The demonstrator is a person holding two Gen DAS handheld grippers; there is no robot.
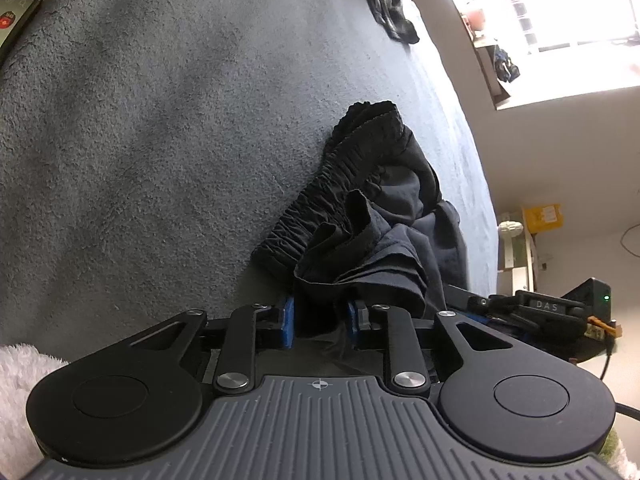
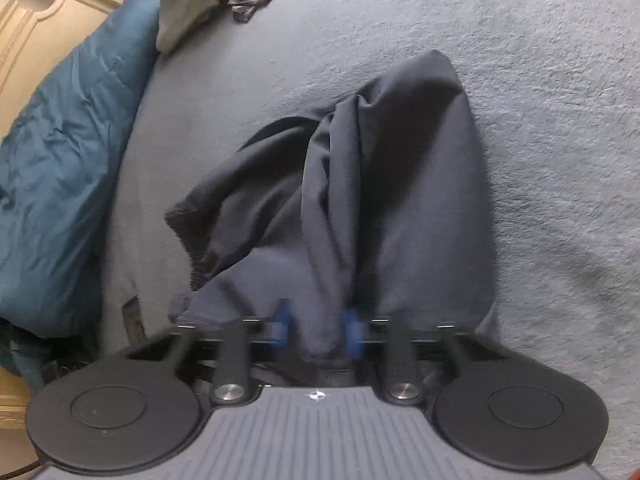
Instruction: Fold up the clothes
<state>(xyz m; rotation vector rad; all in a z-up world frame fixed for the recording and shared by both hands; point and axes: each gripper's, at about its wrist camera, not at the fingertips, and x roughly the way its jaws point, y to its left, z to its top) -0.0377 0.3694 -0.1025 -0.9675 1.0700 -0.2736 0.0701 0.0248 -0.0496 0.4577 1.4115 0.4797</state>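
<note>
Both the left gripper (image 1: 320, 316) and right gripper (image 2: 316, 326) pinch the dark shorts (image 2: 360, 184) near the bed's (image 2: 540, 120) edge; the cloth looks light and limp, best held at its elastic waistband (image 1: 320, 192).

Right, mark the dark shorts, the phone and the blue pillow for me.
dark shorts (image 1: 316, 216): left wrist view, on the gathered elastic waistband.
phone (image 1: 14, 10): left wrist view, on its lit screen at the top left edge.
blue pillow (image 2: 68, 152): right wrist view, on its creased middle.
</note>
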